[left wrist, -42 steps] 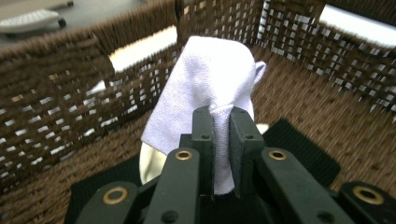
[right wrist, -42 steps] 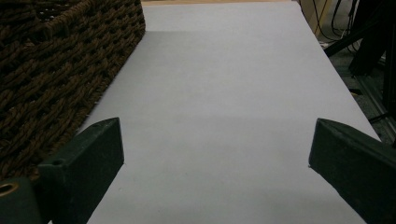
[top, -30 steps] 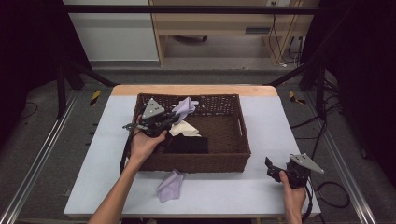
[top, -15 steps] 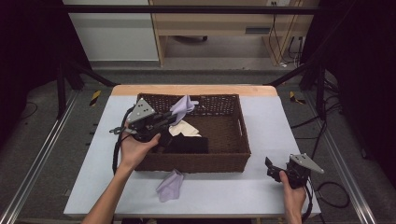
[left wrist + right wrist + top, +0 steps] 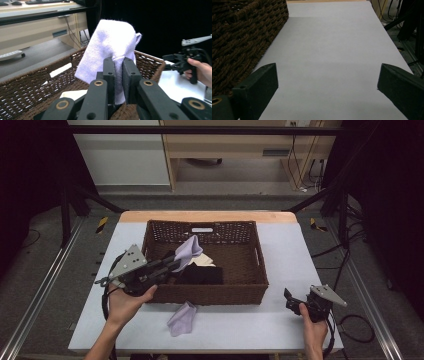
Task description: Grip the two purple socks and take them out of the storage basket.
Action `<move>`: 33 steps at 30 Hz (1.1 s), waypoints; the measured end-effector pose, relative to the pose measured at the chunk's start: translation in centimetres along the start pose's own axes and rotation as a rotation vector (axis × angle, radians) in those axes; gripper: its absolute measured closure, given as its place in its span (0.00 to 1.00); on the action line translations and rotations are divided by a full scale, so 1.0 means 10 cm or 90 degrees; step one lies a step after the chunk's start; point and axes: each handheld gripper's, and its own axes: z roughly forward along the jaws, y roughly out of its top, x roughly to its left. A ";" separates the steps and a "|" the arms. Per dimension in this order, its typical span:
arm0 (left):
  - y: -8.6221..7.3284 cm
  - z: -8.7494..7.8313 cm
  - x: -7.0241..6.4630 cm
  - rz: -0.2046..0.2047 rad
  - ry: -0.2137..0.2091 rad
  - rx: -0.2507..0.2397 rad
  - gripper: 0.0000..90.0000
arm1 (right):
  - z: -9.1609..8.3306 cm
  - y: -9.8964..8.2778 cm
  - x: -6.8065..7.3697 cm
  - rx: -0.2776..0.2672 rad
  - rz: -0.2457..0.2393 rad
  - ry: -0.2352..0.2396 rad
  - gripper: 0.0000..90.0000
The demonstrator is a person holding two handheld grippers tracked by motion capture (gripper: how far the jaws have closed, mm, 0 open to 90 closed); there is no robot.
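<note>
I hold left gripper [image 5: 176,261] clamped on lilac cloth [image 5: 189,251], left-centre frame, over basket [image 5: 260,265]; right gripper [image 5: 290,298] wide open, empty, lower right.

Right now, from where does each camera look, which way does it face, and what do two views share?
High view: above the person's side, looking forward and down at the table; both forearms enter from below, left tongs over the basket.
Left gripper view: rides on the left tongs, facing across the basket; its jaws pinch a lilac cloth.
Right gripper view: low, along the table; right tongs open.
Shared: the basket appears in all three views.
</note>
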 end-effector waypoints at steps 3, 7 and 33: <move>-0.03 -0.09 -0.07 0.005 -0.009 -0.004 0.91 | 0.00 0.00 0.00 0.000 0.000 -0.001 0.04; -0.09 -0.16 -0.16 0.018 -0.020 0.001 0.91 | 0.00 0.00 0.00 0.000 0.000 -0.001 0.04; -0.64 -0.04 -0.51 0.016 -0.081 0.104 0.91 | 0.00 0.00 0.00 0.000 -0.003 0.002 0.04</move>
